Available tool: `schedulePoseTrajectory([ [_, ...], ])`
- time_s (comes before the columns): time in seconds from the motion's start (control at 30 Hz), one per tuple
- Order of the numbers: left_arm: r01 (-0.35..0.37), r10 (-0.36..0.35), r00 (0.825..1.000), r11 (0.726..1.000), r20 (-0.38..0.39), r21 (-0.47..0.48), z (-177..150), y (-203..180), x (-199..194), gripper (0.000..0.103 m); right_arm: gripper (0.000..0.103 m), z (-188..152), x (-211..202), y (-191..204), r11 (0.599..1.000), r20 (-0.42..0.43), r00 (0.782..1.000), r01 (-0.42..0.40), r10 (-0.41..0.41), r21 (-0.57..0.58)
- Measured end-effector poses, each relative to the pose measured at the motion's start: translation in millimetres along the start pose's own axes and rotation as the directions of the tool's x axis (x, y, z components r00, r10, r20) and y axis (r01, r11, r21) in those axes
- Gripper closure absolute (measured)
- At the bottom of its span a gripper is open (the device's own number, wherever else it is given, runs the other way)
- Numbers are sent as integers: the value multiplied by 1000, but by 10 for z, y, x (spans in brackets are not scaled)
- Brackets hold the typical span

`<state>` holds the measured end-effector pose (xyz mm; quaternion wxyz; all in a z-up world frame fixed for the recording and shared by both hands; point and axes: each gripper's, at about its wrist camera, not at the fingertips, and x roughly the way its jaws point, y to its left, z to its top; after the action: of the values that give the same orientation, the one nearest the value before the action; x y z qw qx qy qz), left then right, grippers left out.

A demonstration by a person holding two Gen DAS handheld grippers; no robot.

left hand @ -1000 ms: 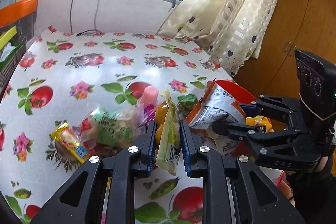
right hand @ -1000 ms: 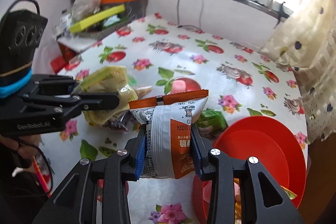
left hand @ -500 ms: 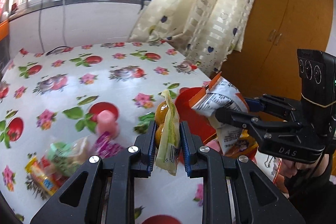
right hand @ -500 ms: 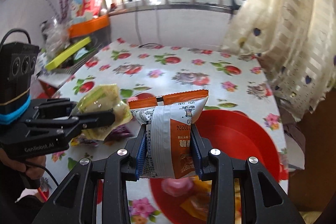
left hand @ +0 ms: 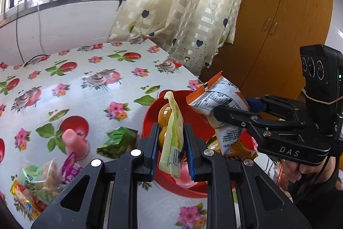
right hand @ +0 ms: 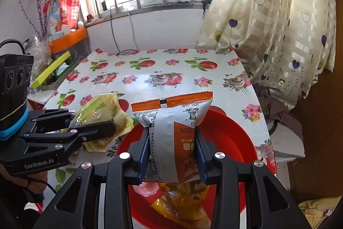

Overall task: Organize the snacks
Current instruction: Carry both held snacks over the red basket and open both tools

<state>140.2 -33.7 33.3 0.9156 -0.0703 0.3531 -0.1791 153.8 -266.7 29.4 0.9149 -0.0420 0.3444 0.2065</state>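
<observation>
My left gripper (left hand: 171, 141) is shut on a clear yellow-green packet (left hand: 172, 134) of round brown snacks, held above the near rim of a red bowl (left hand: 150, 113). My right gripper (right hand: 172, 143) is shut on a white and orange snack bag (right hand: 175, 121), held above the same red bowl (right hand: 231, 143). The bowl holds a yellow packet (right hand: 182, 201) and a pink jelly cup (right hand: 145, 189). Each gripper shows in the other's view: the right gripper (left hand: 233, 108) with its bag (left hand: 216, 98), the left gripper (right hand: 103, 128) with its packet (right hand: 103, 111).
On the flowered tablecloth (left hand: 85, 87) left of the bowl lie a green packet (left hand: 118, 141), a pink jelly cup (left hand: 72, 141), a purple wrapper (left hand: 71, 169) and a clear bag of snacks (left hand: 40, 177). A curtain (left hand: 182, 14) and a wooden cabinet (left hand: 278, 25) stand beyond the table's right edge. A cluttered shelf (right hand: 60, 57) is at the left.
Both grippers have moved right with their snacks, from over the pile of loose snacks to above the red bowl. Both stayed shut.
</observation>
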Motion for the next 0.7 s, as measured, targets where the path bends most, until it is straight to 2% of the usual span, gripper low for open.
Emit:
schedulePoseTrajectory([
  [0.4,24,-24,998,1000,-53,16,1,-129,300,80,69,-30,86,-153,1000,-26,1000,4,-3,19],
  [0.7,12,-11,996,1000,-85,12,-19,-107,501,80,68,-1,231,-241,999,-57,998,5,-3,33],
])
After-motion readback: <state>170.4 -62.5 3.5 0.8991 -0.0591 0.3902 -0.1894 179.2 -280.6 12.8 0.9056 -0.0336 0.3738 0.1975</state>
